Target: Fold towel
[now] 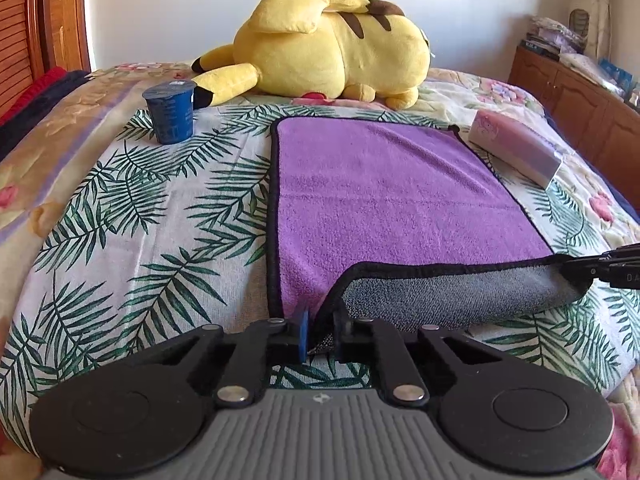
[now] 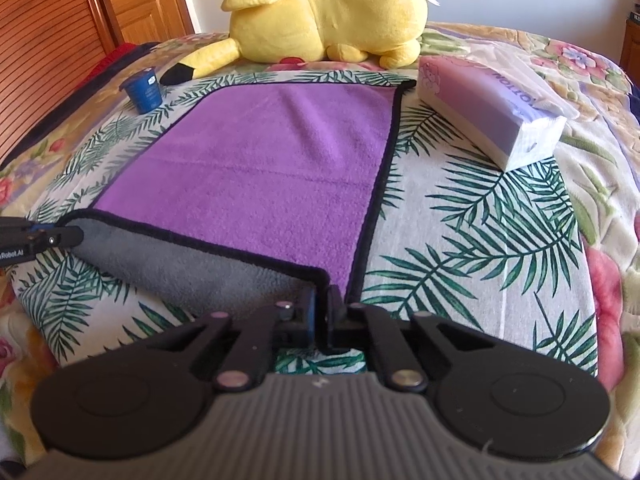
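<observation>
A purple towel (image 1: 392, 196) with a black hem and grey underside lies flat on the bed; it also shows in the right wrist view (image 2: 264, 160). Its near edge is lifted and turned over, showing the grey side (image 1: 448, 292) (image 2: 180, 268). My left gripper (image 1: 322, 338) is shut on the towel's near left corner. My right gripper (image 2: 322, 314) is shut on the near right corner. Each gripper shows at the edge of the other's view, the right gripper (image 1: 600, 270) and the left gripper (image 2: 44, 238).
A blue cup (image 1: 170, 112) (image 2: 145, 94) stands left of the towel. A tissue pack (image 1: 520, 148) (image 2: 492, 112) lies to its right. A yellow plush toy (image 1: 332, 44) (image 2: 332, 12) lies behind it. A wooden cabinet (image 1: 580, 96) stands at the right.
</observation>
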Available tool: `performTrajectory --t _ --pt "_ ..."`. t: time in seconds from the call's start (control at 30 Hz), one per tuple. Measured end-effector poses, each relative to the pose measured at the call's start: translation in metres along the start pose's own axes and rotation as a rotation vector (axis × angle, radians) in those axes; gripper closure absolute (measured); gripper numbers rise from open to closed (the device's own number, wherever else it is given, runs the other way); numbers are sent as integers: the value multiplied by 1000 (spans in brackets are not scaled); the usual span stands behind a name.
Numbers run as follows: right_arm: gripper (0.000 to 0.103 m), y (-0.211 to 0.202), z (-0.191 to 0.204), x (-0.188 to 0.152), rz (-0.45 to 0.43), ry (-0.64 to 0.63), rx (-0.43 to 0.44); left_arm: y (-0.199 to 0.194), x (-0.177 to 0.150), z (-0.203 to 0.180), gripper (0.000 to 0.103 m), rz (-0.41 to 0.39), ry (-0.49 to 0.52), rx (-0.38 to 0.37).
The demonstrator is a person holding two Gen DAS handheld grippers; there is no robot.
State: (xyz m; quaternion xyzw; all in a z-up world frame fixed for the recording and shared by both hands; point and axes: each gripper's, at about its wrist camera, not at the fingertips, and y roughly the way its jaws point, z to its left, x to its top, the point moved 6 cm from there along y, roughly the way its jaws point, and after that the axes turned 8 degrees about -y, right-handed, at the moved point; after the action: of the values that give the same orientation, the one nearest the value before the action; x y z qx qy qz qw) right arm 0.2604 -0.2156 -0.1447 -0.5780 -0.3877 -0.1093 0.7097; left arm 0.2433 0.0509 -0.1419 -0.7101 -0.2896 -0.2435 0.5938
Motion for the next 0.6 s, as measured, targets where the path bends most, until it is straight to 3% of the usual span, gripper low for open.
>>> performTrajectory --t 0.6 --pt "99 -26 -2 25 -187 -12 -10 -23 21 -9 103 -96 -6 -39"
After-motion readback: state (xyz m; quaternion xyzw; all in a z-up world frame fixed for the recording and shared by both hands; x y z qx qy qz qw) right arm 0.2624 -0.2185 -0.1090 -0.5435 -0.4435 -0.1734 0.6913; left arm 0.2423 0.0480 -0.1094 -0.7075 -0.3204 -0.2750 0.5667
